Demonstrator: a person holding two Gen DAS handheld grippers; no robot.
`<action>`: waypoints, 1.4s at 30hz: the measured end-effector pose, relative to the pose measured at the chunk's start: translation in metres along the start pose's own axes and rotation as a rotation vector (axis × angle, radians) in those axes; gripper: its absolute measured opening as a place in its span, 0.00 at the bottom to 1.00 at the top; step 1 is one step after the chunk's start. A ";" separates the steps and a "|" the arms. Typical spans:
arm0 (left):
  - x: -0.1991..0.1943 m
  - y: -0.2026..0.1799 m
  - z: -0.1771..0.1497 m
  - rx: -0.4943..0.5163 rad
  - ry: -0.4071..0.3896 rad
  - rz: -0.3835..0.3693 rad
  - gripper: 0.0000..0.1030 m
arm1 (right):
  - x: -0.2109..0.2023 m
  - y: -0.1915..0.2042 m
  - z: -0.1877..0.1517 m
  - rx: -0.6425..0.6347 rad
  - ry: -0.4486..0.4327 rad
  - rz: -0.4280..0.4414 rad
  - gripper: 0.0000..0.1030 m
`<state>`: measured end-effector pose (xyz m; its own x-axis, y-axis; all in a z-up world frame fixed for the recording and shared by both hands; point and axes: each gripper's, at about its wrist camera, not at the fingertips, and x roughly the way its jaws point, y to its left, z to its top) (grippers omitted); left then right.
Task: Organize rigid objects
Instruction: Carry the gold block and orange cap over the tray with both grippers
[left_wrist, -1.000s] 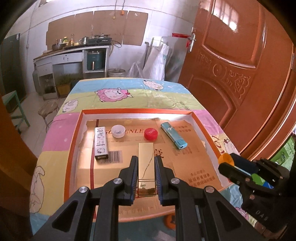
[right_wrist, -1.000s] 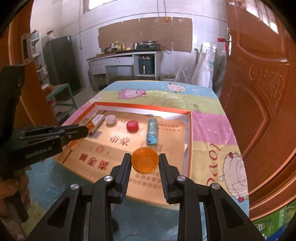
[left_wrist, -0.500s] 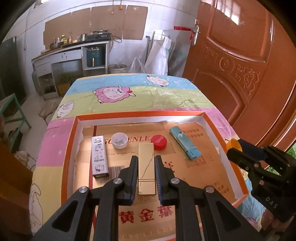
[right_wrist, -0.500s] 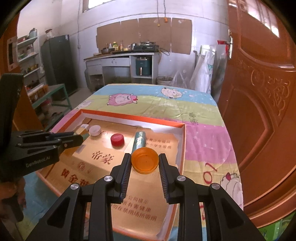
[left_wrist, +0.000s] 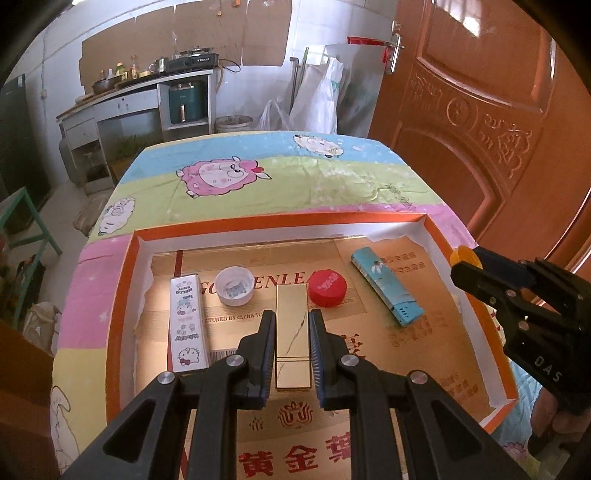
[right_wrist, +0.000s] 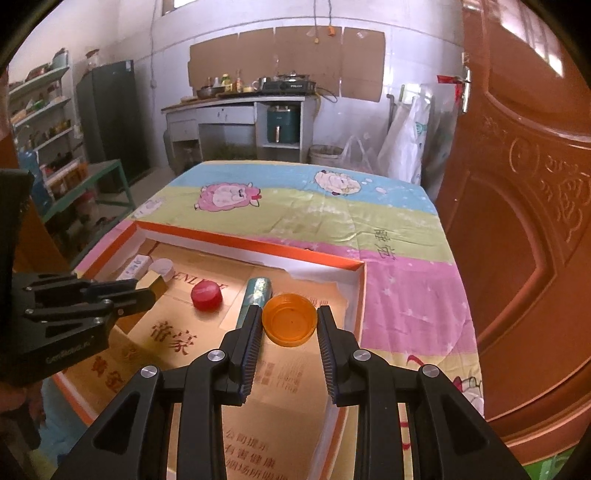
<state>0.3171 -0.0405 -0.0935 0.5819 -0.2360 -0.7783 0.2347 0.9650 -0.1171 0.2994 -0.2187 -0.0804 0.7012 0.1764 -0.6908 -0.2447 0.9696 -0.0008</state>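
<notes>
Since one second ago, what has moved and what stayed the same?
Both claws advanced over the orange tray: the left claw carrying the gold box, the right claw the orange cap. Nothing was released. The red cap, white cap and two flat packets kept their places.

Gold bar (left_wrist: 292, 325), orange cap (right_wrist: 290, 319), red cap (left_wrist: 327, 288), apparently cartoon-printed white box (left_wrist: 186, 328)

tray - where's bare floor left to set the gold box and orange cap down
Free: the tray's near half, and the strip between the blue lighter and right wall. Crowded: the far row, printed lighter, white cap, red cap.
</notes>
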 end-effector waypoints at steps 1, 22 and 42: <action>0.001 0.000 0.000 0.001 0.003 0.001 0.18 | 0.003 0.000 0.001 -0.003 0.007 0.000 0.30; 0.024 0.002 0.000 0.003 0.050 0.004 0.18 | 0.042 -0.006 -0.002 0.020 0.131 0.014 0.30; 0.025 0.007 -0.004 -0.014 0.030 -0.025 0.20 | 0.056 -0.007 -0.006 0.012 0.196 0.003 0.30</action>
<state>0.3302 -0.0391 -0.1165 0.5522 -0.2569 -0.7932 0.2379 0.9603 -0.1454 0.3360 -0.2168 -0.1236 0.5567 0.1443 -0.8181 -0.2380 0.9712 0.0093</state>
